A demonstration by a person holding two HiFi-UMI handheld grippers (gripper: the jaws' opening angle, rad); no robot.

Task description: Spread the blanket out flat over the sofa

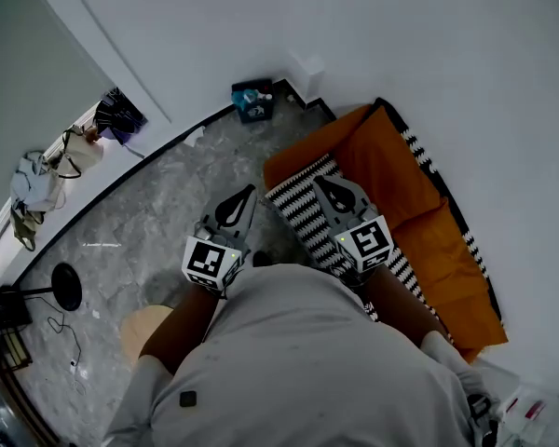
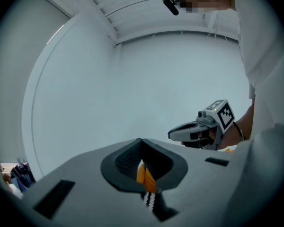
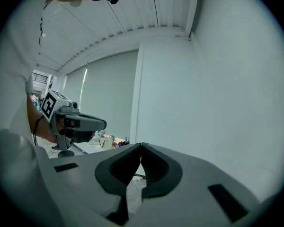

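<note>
An orange blanket [image 1: 391, 170] with a black-and-white zigzag underside [image 1: 303, 210] lies bunched along the sofa by the white wall and hides most of it. My left gripper [image 1: 247, 194] hangs over the floor just left of the sofa's end. It is shut on a fold of the blanket [image 2: 145, 176], orange and zigzag, which shows between its pads [image 2: 132, 160]. My right gripper [image 1: 322, 184] sits over the zigzag part near the sofa's end. Its jaws are shut, and no fabric shows between them in the right gripper view [image 3: 141, 146].
The grey marble floor [image 1: 168, 203] spreads left of the sofa. A blue box [image 1: 252, 101] stands at the wall's foot. Bags and clothes [image 1: 37, 184] hang at far left, with a black round stand base [image 1: 65, 287] and cables below. A round wooden stool [image 1: 144, 329] is by my legs.
</note>
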